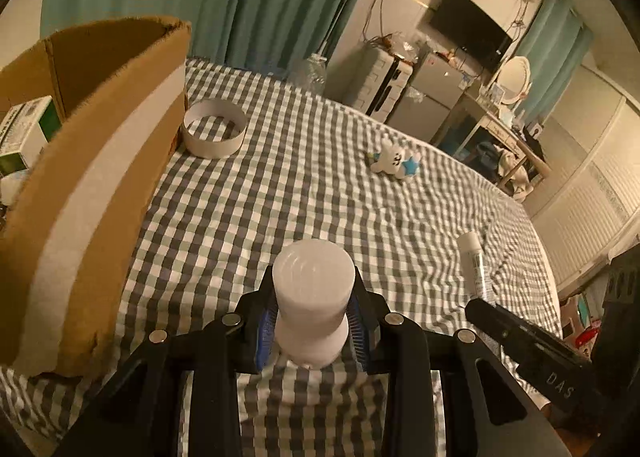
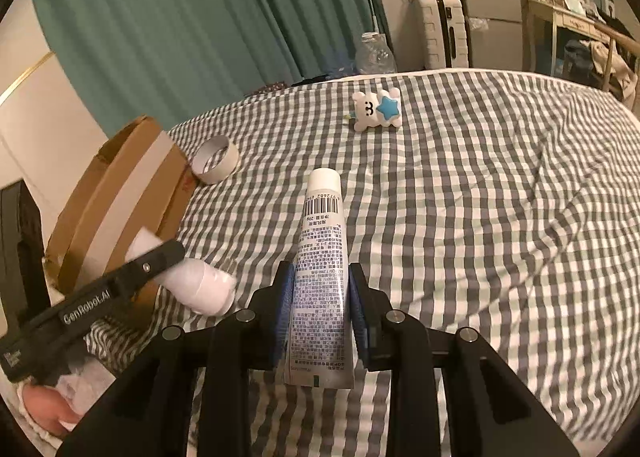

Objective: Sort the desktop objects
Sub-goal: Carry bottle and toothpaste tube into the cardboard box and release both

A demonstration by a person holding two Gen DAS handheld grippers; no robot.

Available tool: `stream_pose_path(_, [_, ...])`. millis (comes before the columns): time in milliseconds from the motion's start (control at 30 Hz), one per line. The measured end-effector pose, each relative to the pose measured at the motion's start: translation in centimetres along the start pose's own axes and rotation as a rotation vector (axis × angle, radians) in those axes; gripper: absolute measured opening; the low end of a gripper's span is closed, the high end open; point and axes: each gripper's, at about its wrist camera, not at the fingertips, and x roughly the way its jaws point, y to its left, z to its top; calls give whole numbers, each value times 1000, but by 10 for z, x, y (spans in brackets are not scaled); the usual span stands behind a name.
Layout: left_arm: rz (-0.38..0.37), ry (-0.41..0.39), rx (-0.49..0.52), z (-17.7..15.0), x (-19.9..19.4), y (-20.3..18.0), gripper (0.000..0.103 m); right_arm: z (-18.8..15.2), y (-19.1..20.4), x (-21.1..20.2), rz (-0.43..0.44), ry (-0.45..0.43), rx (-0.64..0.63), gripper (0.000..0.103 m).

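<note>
At the left of the left wrist frame stands the cardboard box (image 1: 100, 161), close beside the left tongs (image 1: 314, 321), clamped on a white bottle (image 1: 312, 297). The right tongs (image 2: 320, 305) grip a tube (image 2: 322, 277) lengthwise (cap forward), farther from the box.

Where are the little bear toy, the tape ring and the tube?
bear toy (image 2: 374, 109), right wrist view, on its white body beside the blue star.
tape ring (image 1: 214, 128), left wrist view, on its white outer wall.
tube (image 2: 320, 257), right wrist view, on its printed middle.
</note>
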Motion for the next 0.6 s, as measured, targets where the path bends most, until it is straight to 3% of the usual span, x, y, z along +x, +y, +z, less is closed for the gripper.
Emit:
stream_pose_path(100, [-6, -3, 7, 1, -12, 0, 33, -4, 7, -9, 11, -4, -3, 27])
stream_pose_path(167, [31, -36, 17, 5, -28, 1, 33, -4, 15, -16, 15, -13, -14, 27])
stream_pose_path(267, [1, -80, 3, 15, -49, 7, 33, -3, 34, -23, 45, -29, -17, 27])
stream_pose_path(467, [31, -180, -5, 58, -97, 27, 33, 23, 97, -36, 128, -67, -93, 27])
stream_pose_path(600, [88, -203, 3, 91, -119, 55, 33, 44, 146, -31, 217, -68, -129, 27])
